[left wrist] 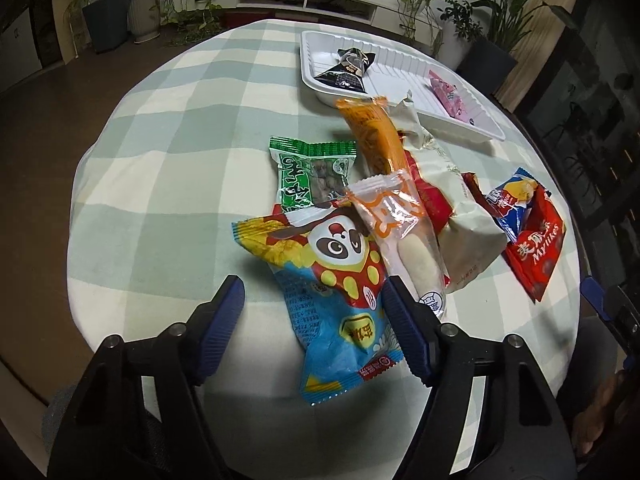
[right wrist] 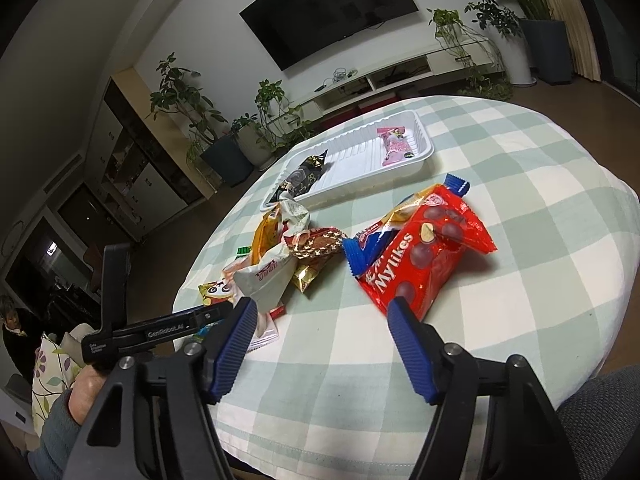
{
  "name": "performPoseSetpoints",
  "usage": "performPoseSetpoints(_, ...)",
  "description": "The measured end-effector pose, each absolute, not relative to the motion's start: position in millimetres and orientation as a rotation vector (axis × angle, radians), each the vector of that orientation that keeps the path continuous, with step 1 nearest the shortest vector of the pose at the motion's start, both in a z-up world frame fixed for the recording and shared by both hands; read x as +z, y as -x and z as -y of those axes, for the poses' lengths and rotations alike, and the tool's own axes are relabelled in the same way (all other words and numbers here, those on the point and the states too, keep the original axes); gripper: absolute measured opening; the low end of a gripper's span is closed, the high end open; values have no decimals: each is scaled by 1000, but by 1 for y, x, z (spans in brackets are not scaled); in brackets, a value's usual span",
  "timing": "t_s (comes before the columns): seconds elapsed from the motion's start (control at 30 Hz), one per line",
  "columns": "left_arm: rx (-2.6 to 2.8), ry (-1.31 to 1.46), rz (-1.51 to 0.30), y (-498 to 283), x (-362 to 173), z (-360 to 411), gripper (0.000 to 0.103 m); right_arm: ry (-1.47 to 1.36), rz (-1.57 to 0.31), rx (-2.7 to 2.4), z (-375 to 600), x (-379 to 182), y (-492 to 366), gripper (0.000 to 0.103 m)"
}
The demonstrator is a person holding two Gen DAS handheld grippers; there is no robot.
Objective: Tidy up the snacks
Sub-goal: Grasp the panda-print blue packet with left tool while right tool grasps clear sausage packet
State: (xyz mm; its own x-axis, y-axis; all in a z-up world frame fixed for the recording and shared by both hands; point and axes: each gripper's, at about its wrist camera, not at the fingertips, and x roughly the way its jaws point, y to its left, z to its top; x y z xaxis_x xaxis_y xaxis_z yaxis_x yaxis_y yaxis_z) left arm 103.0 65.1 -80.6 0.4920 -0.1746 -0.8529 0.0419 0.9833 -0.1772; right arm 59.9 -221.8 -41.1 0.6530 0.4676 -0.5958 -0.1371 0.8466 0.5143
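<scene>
The red "Mylikes" chocolate packet point(right wrist: 424, 256) is being straddled, ungripped, by the parted right gripper point(right wrist: 320, 344). The blue panda-printed snack bag point(left wrist: 336, 300) is lying between the parted left gripper point(left wrist: 312, 332), right pad touching.

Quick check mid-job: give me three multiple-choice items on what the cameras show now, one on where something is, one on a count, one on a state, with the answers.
1. Where is the black packet?
A. In the white tray
B. Under the red chocolate bag
C. On the floor

2. How many packets lie in the tray?
A. None
B. Two
C. Five

3. What is the state of the right tool?
A. Clamped on the red bag
B. Holding the tray's rim
C. Open, holding nothing

Answers:
1 A, the black packet lies at one end of the tray.
2 B, only the black one and a pink packet are inside.
3 C, its fingers stand apart over the checked cloth, the red bag's corner by one fingertip.
</scene>
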Motion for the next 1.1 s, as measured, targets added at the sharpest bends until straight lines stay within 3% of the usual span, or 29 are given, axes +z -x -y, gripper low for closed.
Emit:
performPoseSetpoints(0.23,-150,89,-1056,-113,-90,-54,70,-442,-802,367,217,-43,-60,71)
performPoseSetpoints(0.4,-171,106,-1040,-113,-89,-59,49,-433,-813,377,212,-45,-60,71)
performPoseSetpoints(0.7,-206,130,-1028,-106,-85,-69,38,-401,-836,402,197,-47,-61,67)
performPoseSetpoints(1.1,-273,227,-1014,-77,-78,-92,37,-245,-917,523,124,-48,-83,59)
